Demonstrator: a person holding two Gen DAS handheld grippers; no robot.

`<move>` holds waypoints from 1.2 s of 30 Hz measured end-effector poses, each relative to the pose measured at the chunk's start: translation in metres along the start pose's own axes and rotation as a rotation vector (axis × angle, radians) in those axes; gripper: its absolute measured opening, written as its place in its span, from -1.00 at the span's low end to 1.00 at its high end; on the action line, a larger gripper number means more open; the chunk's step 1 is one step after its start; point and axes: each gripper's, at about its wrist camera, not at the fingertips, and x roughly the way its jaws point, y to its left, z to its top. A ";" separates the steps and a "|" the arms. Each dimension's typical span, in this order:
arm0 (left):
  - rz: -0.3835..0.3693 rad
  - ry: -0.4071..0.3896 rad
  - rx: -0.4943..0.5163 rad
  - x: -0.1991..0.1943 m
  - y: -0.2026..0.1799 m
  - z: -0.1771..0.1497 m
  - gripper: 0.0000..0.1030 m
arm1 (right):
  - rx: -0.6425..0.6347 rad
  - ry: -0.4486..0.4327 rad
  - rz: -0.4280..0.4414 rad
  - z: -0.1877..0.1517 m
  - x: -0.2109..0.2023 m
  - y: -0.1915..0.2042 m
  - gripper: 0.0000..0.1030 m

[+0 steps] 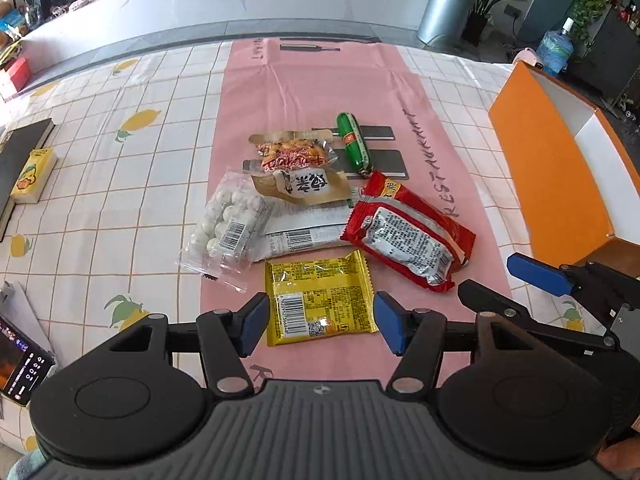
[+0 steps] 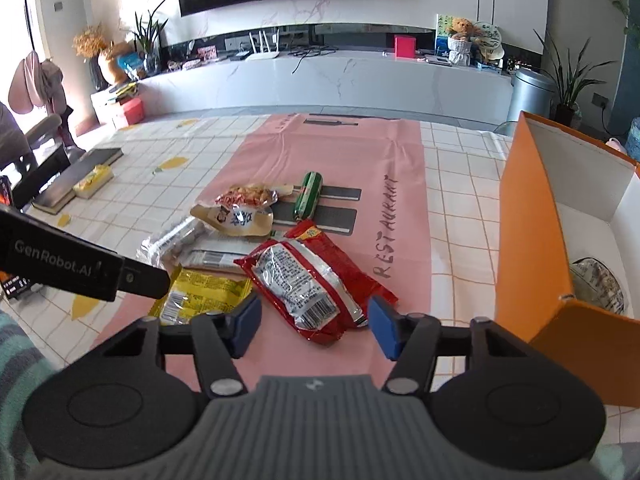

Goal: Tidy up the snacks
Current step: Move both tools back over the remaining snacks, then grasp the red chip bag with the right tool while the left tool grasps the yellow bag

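On the worktop (image 1: 120, 184) we hold both tongs wide open and empty: left tongs (image 1: 320, 322) around the yellow pack (image 1: 320, 300), right tongs (image 2: 314, 326) around the red pack (image 2: 308, 284). Next, presumably: close, lift, carry to the orange box (image 2: 532, 232).

The snacks crowd the middle of the pink mat (image 1: 320, 80), overlapping or touching: red packet (image 1: 408, 232), yellow packet (image 1: 320, 298), bag of white balls (image 1: 228, 220), green sausage (image 1: 354, 142). Bare mat lies beyond the sausage and along the lettered right strip, between the red packet and the orange box (image 1: 552, 184). The box's tall near wall blocks a low sideways path on the right (its top stands open). On the left, checked cloth on the desk (image 1: 120, 184) lies free up to the book (image 1: 16, 160) and tissue pack (image 1: 34, 176).
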 end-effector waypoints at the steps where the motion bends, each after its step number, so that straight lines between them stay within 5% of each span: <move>1: 0.003 0.015 0.001 0.007 0.001 0.002 0.36 | 0.003 0.009 0.002 0.000 0.005 0.000 -0.06; 13: 0.039 0.148 -0.069 0.050 0.007 0.000 0.36 | 0.056 0.035 0.031 0.011 0.040 -0.012 -0.07; 16: 0.022 0.156 -0.101 0.054 0.007 -0.002 0.22 | 0.076 0.028 0.052 0.013 0.043 -0.016 -0.07; 20: -0.029 0.166 -0.148 0.051 0.004 -0.006 0.00 | 0.085 0.022 0.068 0.012 0.040 -0.023 -0.07; 26: -0.185 0.219 -0.152 0.048 -0.011 -0.019 -0.01 | 0.100 0.022 0.072 0.001 0.035 -0.035 -0.07; 29: -0.158 0.231 -0.043 0.041 -0.021 -0.019 0.05 | 0.115 0.030 0.078 -0.002 0.035 -0.039 -0.07; 36: 0.009 0.132 0.451 0.008 -0.062 0.000 0.52 | 0.110 0.011 0.083 0.000 0.036 -0.037 -0.05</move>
